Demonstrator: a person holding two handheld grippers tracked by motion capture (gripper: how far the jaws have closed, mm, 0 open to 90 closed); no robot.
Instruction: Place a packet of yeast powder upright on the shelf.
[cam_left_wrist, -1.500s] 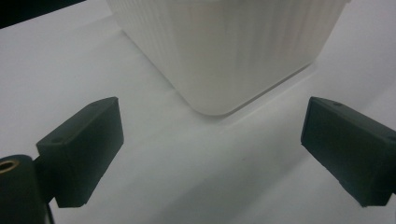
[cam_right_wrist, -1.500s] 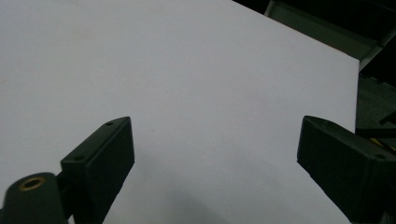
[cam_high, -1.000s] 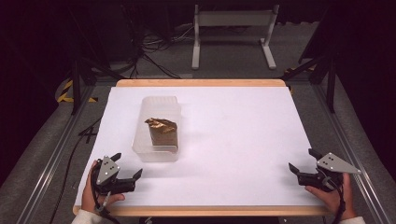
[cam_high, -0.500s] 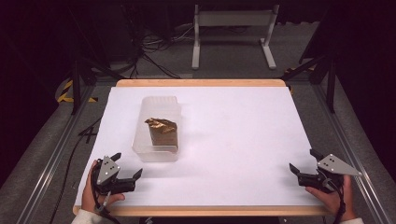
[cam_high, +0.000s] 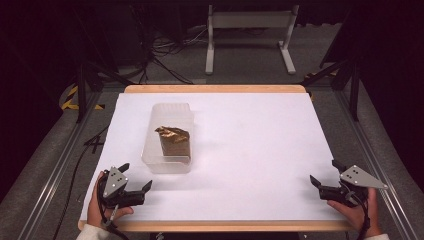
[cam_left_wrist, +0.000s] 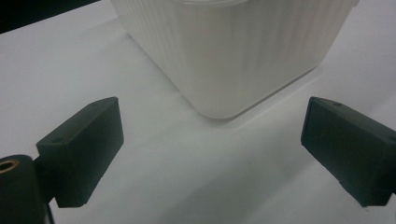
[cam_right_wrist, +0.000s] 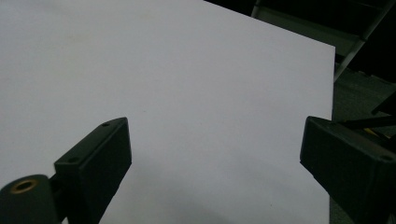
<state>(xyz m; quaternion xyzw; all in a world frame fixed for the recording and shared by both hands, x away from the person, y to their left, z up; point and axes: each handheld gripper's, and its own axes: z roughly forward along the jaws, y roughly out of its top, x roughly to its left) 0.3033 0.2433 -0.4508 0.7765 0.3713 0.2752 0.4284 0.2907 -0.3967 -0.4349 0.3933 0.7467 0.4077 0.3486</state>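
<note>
left tongs wide, empty; clear tub just ahead, long axis running away. right tongs wide, empty, well apart across bench.

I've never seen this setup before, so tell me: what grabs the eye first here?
A clear plastic container left of centre on the white table, with a crumpled golden-brown packet inside. Then the two claws at the near edge: the left claw open just short of the container, the right claw open at the opposite corner over bare table.
</note>
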